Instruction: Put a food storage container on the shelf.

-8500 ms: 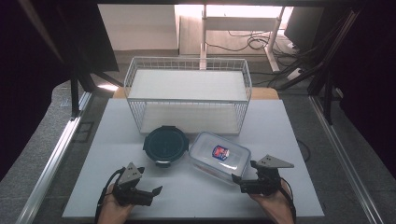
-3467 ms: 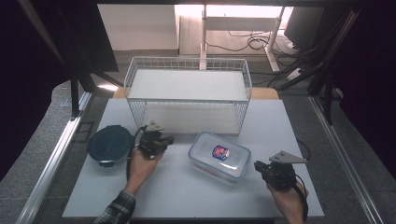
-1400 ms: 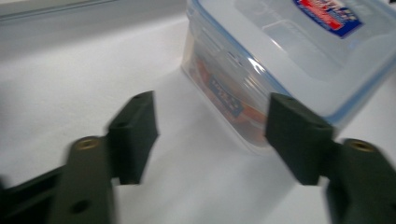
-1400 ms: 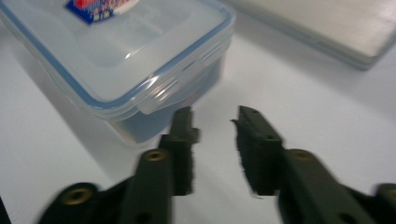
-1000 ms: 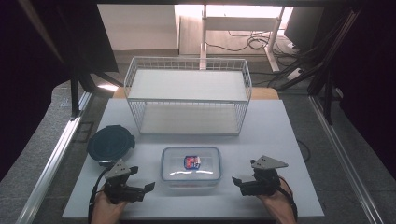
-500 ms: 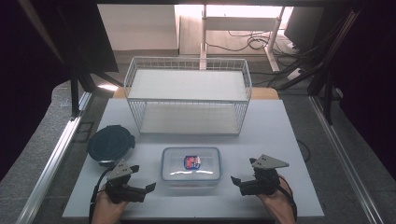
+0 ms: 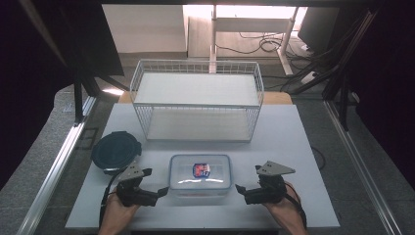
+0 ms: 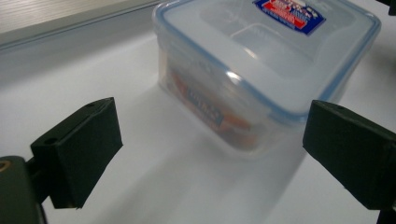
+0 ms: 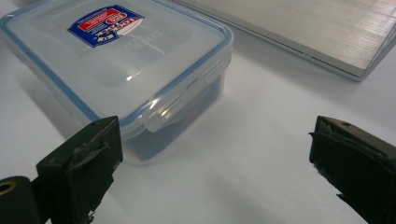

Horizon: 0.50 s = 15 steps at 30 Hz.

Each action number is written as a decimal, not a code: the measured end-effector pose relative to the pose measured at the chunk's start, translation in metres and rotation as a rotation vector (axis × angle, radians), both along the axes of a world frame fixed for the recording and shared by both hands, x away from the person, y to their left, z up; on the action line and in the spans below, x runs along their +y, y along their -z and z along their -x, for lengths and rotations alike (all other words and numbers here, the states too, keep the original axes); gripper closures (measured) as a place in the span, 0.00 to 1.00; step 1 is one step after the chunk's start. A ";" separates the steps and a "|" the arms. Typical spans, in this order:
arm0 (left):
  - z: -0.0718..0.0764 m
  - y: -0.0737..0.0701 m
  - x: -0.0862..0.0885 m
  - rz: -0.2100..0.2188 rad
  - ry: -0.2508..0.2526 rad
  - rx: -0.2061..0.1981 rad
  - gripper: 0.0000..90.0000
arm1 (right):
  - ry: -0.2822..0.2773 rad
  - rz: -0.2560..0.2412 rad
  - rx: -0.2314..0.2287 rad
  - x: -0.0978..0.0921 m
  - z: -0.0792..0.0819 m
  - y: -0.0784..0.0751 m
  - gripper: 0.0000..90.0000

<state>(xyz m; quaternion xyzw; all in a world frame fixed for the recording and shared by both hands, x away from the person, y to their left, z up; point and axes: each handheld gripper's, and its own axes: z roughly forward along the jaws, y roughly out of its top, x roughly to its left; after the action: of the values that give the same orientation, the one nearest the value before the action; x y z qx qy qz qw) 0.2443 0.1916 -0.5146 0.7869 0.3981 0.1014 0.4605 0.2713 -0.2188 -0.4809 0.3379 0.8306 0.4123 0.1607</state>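
- Spreading wide apart, the fingers of the left gripper are hanging released, grasping nothing, with their tips pointing at the near left corner of the clear lidded food container.
- Gaping just as wide, the fingers of the right gripper are also holding nothing, and they are aiming at the container's near right corner from just beside it.
- Sitting flat on the white bench between the two grippers, the container is wearing a blue-rimmed snap lid with a red and blue label on top; something orange and red is showing through its wall in the left gripper view.
- Lying at the bench's left edge, a dark round lid is resting behind the left gripper.
- Standing at the back of the bench, a white wire basket is sitting well apart from both hands.
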 end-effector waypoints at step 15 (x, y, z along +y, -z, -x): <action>-0.047 -0.003 -0.029 0.063 0.121 0.135 0.04 | -0.102 -0.085 0.267 0.041 -0.043 0.007 0.03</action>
<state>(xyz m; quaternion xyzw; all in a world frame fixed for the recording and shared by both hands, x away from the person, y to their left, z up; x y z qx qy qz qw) 0.2917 0.1629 -0.5121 0.7998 0.3828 0.0076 0.4623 0.3148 -0.1774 -0.4875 0.3537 0.8425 0.4060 0.0135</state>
